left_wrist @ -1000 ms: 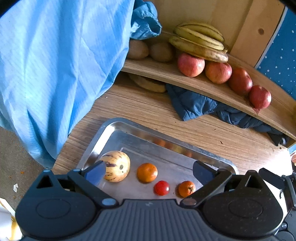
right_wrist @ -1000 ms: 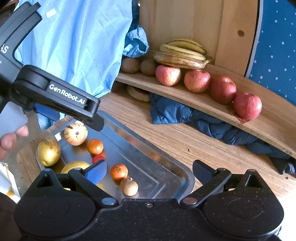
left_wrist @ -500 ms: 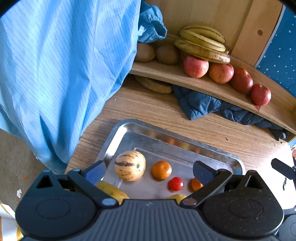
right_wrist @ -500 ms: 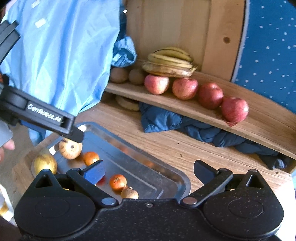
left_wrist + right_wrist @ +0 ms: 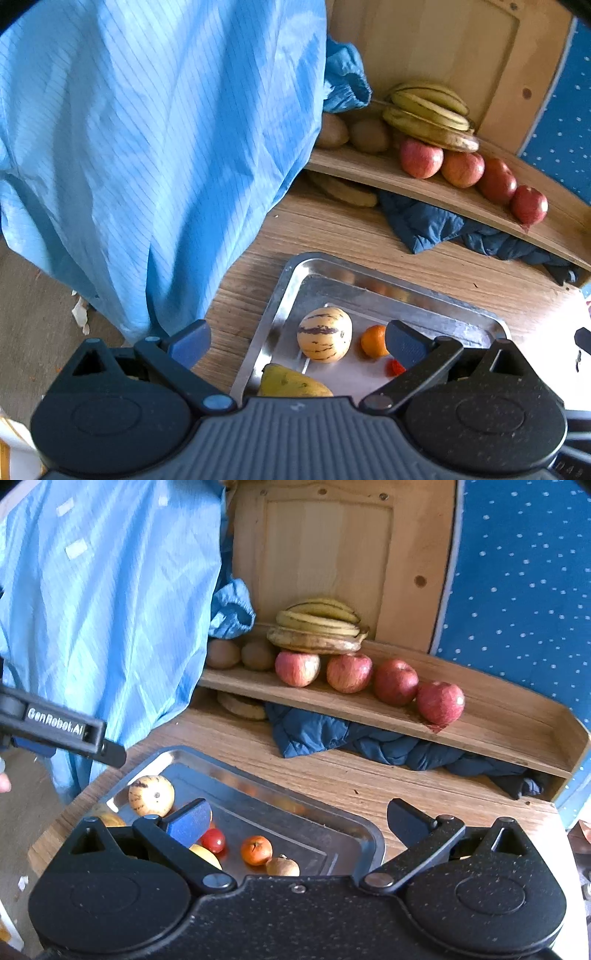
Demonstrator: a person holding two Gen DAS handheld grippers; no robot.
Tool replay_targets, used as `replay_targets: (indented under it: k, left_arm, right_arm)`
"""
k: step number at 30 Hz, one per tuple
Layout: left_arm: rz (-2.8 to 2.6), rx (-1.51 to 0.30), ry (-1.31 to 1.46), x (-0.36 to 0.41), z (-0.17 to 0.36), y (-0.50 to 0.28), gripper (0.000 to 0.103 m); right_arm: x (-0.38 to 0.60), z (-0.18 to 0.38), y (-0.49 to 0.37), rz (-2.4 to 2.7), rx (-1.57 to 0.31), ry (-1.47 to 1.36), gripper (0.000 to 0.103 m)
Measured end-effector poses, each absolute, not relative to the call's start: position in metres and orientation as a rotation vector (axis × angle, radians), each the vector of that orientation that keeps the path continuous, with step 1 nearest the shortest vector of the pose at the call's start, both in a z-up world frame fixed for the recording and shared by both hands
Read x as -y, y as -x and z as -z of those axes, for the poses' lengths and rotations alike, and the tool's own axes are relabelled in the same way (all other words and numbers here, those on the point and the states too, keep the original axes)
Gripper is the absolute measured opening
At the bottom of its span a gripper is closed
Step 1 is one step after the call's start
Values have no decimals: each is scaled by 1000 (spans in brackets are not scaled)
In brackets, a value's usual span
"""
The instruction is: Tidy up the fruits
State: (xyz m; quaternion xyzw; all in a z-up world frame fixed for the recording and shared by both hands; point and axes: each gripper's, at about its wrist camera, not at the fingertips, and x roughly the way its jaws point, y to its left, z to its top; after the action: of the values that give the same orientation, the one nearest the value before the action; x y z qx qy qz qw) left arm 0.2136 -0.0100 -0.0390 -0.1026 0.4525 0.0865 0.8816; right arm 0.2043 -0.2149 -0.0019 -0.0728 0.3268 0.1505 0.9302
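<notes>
A striped, cream-coloured melon (image 5: 324, 335) sits at the far left of the metal tray (image 5: 424, 299) on the counter (image 5: 369, 240). Both the left hand-held gripper (image 5: 295, 341) and right hand-held gripper (image 5: 295, 816) hover spread wide, empty. Only the right view shows the small brown fruit (image 5: 282, 866) at the tray's near edge.

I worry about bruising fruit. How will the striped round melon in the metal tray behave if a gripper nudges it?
The striped melon looks nearly spherical, so it will probably roll on the smooth metal tray. Its rind looks smooth, so the fingers may slip. The orange sits close beside it and could get bumped.
</notes>
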Motion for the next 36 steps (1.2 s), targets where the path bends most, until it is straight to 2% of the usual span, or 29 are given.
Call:
replay_targets:
  k: [21, 36]
  left_arm:
    - [-50, -883, 228, -32, 24, -128, 102]
    - [-11, -897, 142, -35, 26, -97, 102]
  right_arm:
    - [176, -12, -122, -226, -640, 95, 102]
    - [174, -16, -85, -170, -646, 65, 102]
